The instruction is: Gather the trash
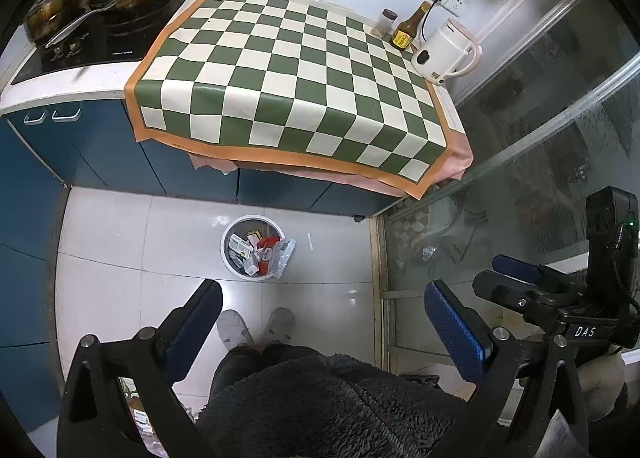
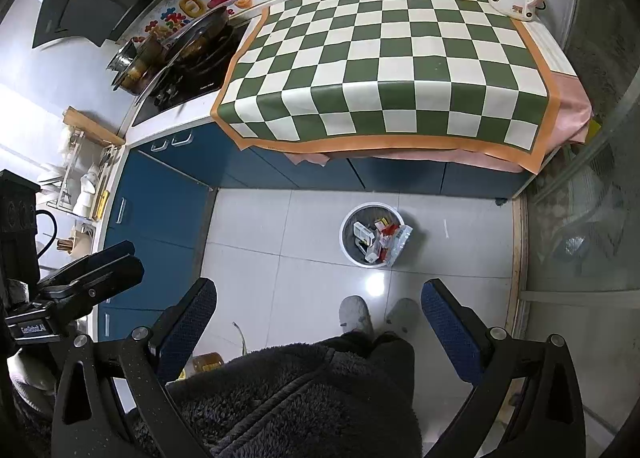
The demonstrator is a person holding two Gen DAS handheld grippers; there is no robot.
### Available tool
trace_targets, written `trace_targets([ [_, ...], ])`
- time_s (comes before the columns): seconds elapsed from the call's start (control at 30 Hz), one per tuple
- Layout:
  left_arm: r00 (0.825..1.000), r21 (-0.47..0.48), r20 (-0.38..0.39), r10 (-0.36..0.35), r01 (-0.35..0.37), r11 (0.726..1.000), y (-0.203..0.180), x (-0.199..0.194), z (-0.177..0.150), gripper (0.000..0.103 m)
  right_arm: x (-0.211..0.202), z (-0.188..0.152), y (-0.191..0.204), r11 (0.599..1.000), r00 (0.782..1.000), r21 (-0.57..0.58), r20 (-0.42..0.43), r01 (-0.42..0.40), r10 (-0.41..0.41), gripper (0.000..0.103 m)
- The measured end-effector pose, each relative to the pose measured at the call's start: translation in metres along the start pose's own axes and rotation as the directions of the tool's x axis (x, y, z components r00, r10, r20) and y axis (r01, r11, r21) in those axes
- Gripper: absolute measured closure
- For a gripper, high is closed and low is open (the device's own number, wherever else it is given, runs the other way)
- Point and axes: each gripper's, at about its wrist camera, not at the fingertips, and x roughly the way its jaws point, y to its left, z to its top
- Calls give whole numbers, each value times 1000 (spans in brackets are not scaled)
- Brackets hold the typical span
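A round white trash bin [image 1: 228, 258] stands on the tiled floor in front of the blue cabinets. It holds several wrappers and small cartons, and a clear plastic wrapper [image 1: 283, 254] hangs over its right rim. The bin also shows in the right wrist view [image 2: 347, 248]. My left gripper [image 1: 324, 298] is open and empty, held high above the floor, nearer me than the bin. My right gripper [image 2: 318, 294] is open and empty, also held high. The right gripper shows from the side in the left wrist view [image 1: 516, 278].
A green and white checkered cloth [image 1: 296, 74] covers the counter. At its back right stand a white kettle [image 1: 444, 52], a brown bottle [image 1: 406, 28] and a small jar [image 1: 386, 22]. Pans sit on the stove [image 1: 108, 18] at left. A glass door [image 1: 560, 162] is at right. My slippered feet [image 1: 256, 328] are below.
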Motion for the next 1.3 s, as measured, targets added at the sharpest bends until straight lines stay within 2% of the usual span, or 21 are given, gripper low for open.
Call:
trace_targets([
  [1.3, 1000, 20, -6, -13, 14, 1000, -6, -4, -6, 0, -8, -13, -8, 1000, 1000, 30, 5, 7, -7, 0],
])
